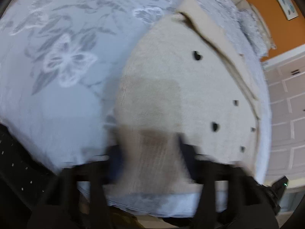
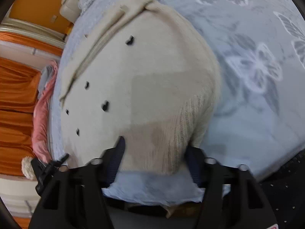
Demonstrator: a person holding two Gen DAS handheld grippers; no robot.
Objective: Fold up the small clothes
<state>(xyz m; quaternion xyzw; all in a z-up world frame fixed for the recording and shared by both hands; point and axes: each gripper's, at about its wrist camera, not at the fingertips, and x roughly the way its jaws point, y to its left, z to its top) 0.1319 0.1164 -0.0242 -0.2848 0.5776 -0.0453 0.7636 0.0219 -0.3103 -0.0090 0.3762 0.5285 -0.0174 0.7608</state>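
A small cream knitted garment point(image 1: 171, 87) is spread flat on a pale blue bed cover point(image 1: 57, 105) printed with grey and white butterflies. Small black heart-shaped marks point(image 2: 105, 106) are scattered over its fabric. Along its far edge, a narrower strip of the same cream fabric point(image 1: 215, 43) is laid folded over the body. A ribbed hem can be seen at the near edge point(image 2: 179, 133), close to the near border of the bed. This near part is seen blurred in the left wrist view.
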